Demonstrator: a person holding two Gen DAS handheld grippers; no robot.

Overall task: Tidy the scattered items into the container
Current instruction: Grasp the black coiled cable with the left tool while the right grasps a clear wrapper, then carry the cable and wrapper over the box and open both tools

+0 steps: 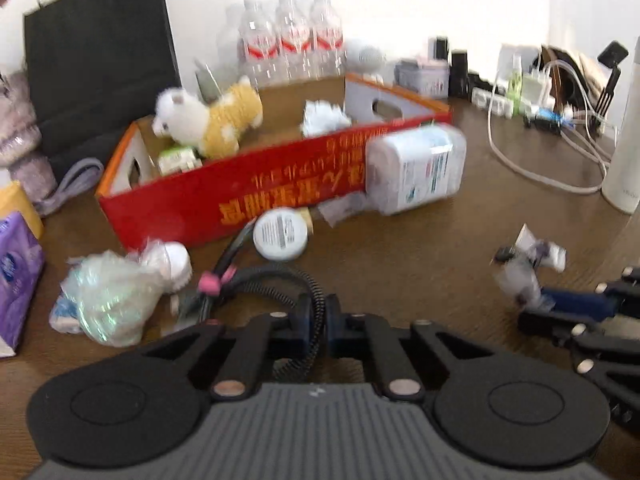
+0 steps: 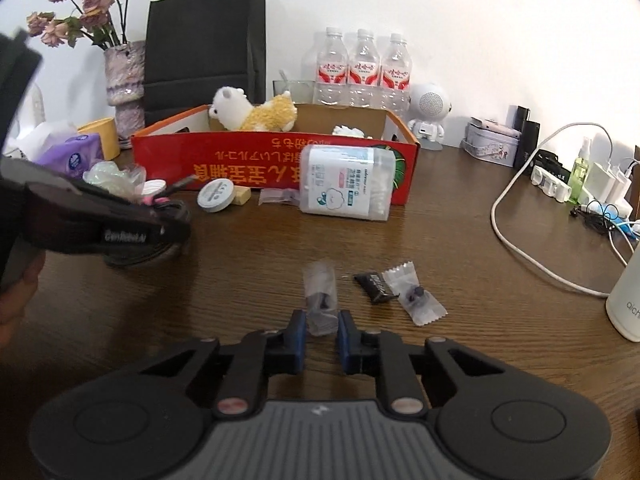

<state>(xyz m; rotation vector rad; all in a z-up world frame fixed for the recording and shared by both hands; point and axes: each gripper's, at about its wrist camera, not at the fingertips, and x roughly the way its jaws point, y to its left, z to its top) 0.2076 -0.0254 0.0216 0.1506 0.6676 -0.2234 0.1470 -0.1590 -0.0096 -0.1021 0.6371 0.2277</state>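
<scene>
The red cardboard box (image 1: 224, 200) (image 2: 256, 160) holds a plush alpaca (image 1: 208, 120) (image 2: 252, 114) and a white fluffy item (image 1: 324, 118). My left gripper (image 1: 318, 320) is shut on a black braided cable (image 1: 280, 276) with a pink tie. My right gripper (image 2: 322, 330) is partly open around a small clear wrapped packet (image 2: 320, 300) on the table; it also shows in the left wrist view (image 1: 520, 276). A clear cotton-swab box (image 1: 416, 168) (image 2: 346, 180), a round white tin (image 1: 280, 234) (image 2: 216, 196) and a bagged toy (image 1: 120, 288) lie by the box.
A black candy wrapper (image 2: 374, 284) and another clear packet (image 2: 416, 296) lie right of my right gripper. Water bottles (image 2: 362, 68), black bag (image 2: 204, 48), vase (image 2: 126, 84), purple tissue pack (image 1: 16, 276), white cable (image 2: 520, 224) and white flask (image 2: 626, 300) ring the table.
</scene>
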